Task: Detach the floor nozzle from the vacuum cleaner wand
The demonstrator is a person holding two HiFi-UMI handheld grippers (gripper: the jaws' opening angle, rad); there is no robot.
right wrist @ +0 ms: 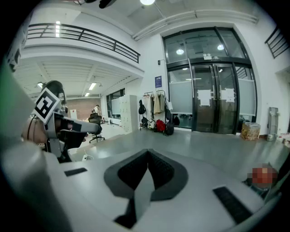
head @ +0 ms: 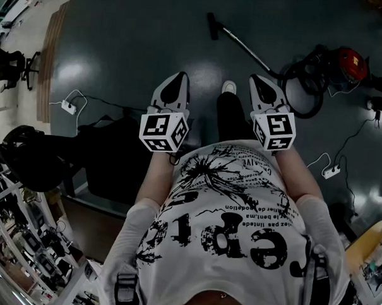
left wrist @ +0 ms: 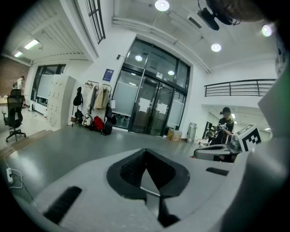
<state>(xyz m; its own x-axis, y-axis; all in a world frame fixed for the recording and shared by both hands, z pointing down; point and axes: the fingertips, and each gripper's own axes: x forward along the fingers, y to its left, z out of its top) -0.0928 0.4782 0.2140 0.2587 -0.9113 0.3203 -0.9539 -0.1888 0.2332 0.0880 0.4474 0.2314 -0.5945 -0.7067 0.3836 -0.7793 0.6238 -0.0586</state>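
Observation:
On the dark floor ahead lies the vacuum cleaner. Its black floor nozzle (head: 212, 25) sits on the end of a thin metal wand (head: 246, 50) that runs back to a coiled black hose (head: 302, 84) and a red canister (head: 350, 62). I hold both grippers at chest height, well short of it. My left gripper (head: 176, 80) is shut and empty, and so is my right gripper (head: 260, 81). In the left gripper view the jaws (left wrist: 145, 152) meet with nothing between them. The right gripper view shows the same (right wrist: 147, 154). Neither gripper view shows the vacuum.
A white power strip (head: 68, 107) with its cable lies on the floor at left, another (head: 331, 172) at right. A black bag or cloth (head: 115, 153) rests near my left side. An office chair (left wrist: 13, 118) and glass doors (right wrist: 213, 106) stand farther off. Another person (left wrist: 224, 127) stands at the back right.

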